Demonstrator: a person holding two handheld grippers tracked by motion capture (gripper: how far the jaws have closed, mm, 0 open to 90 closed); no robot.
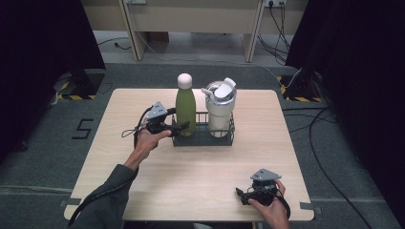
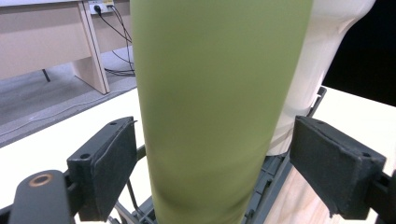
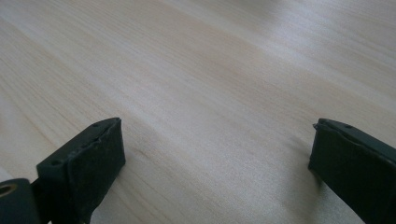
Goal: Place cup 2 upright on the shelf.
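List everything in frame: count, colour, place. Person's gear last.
Table: 1, light wood, centre of floor.
Wire basket: 1, black, table's far middle.
Bottle: 1, olive green with white cap, upright in basket's left side.
Tumbler: 1, cream white with lid, upright in basket's right side.
Desk: 1, beige, beyond the table.
Floor cables: several, black, right of the table.
Left gripper: 1, black, jaws open either side of the bottle.
Right gripper: 1, black, jaws open over bare table, near right corner.
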